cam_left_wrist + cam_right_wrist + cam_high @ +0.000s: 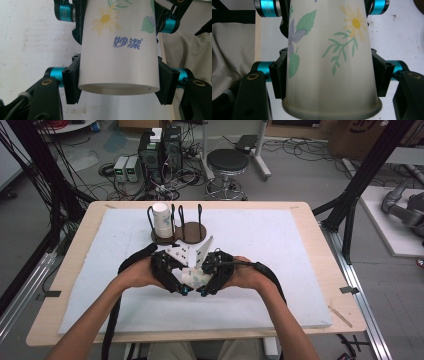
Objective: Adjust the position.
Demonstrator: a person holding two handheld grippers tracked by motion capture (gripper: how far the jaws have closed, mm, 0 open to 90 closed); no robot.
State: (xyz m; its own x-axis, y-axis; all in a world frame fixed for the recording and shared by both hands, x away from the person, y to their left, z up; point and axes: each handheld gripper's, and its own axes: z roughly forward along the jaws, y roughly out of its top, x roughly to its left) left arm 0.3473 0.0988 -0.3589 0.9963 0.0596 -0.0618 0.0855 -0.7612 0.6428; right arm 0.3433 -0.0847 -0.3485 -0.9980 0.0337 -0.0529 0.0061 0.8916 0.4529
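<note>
**1 cup racked, 1 in your grippers**

You are holding a flowered paper cup [194, 276] between both grippers, low over the table [310, 270] near you. The left gripper [176, 282] is clamping its jaws on the base end; the right gripper [212, 281] is clamping on the rim end. The cup's long axis is lying roughly level, base pointing left. 1 white cup [161, 220] is already sitting on the rack [187, 231]; judging by the free posts, this one is still to go.

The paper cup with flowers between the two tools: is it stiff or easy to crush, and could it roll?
The paper cup is probably light, with thin walls, so a hard squeeze may dent it. Its tapered, round body would likely roll in a curve if laid on the white mat.
</note>
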